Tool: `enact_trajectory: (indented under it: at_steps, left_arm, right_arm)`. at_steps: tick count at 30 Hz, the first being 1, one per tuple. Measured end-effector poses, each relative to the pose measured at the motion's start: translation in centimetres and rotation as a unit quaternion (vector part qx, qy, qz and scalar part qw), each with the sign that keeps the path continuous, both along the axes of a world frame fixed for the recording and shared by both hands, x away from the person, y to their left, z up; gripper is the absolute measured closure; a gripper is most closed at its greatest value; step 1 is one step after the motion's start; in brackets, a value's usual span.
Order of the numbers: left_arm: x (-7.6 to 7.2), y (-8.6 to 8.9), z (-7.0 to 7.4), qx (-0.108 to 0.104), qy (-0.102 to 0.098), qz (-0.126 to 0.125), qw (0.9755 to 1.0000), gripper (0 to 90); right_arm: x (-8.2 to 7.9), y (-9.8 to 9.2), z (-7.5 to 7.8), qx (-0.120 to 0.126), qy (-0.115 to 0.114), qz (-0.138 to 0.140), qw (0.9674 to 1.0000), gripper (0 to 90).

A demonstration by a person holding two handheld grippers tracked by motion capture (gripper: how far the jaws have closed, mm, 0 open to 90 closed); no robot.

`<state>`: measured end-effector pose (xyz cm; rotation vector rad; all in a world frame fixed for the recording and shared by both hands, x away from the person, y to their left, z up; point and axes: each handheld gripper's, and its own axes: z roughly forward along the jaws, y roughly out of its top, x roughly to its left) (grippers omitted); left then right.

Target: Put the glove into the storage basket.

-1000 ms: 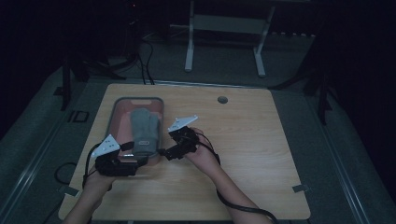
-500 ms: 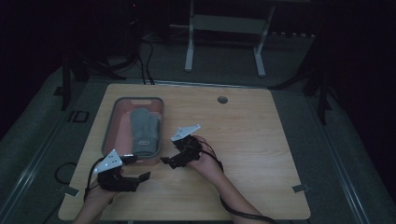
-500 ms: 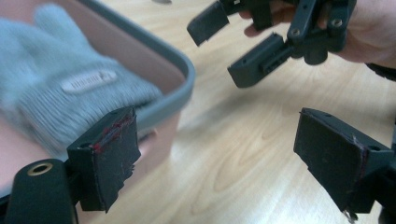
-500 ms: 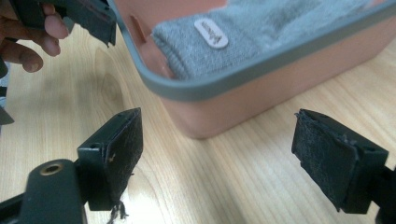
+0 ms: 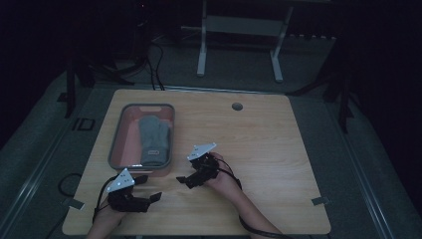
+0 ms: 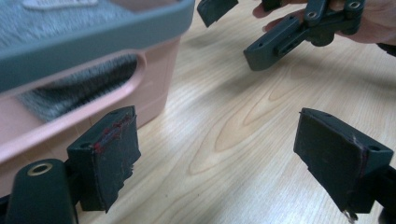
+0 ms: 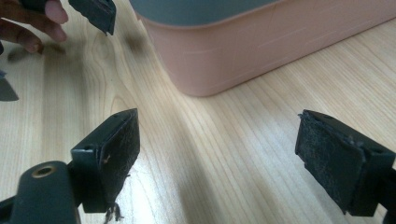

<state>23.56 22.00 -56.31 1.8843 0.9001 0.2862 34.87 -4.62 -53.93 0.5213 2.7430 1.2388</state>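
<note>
High view showed the glove (image 5: pixel 154 139) lying in the bin (image 5: pixel 115 149), both grippers off it and empty: left gripper (image 5: pixel 148 190) and right gripper (image 5: pixel 183 179) gaped wide near the bin's front corner. Swinging either inward could have knocked the bin askew.

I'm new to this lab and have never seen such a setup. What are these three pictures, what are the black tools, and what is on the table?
A person sits at a light wooden table, holding a hand-held black two-jaw gripper in each hand. The high view looks down from above: the left gripper is near the table's front edge, the right gripper nearer the middle. The other two pictures come from cameras riding on each gripper, looking along its own jaws. Both pairs of jaws stand open above bare wood, holding nothing. On the table's left stands a pink plastic bin with a grey rim; grey knitted gloves lie inside it.
</note>
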Motion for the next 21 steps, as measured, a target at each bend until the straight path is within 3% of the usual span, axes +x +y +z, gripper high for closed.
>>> enact_trajectory:
  at_steps: [9,21]
  left_arm:
    - [-0.3,0.4,-0.4,0.026,-0.009,0.017,0.9995,14.7]
    - [-0.6,0.8,-0.7,0.029,-0.012,0.026,0.9992,14.7]
  right_arm:
    - [-0.4,-1.0,-1.7,-0.004,-0.016,-0.001,0.9999,13.9]
    - [-0.1,-2.1,-2.2,0.008,-0.02,-0.016,0.9996,14.0]
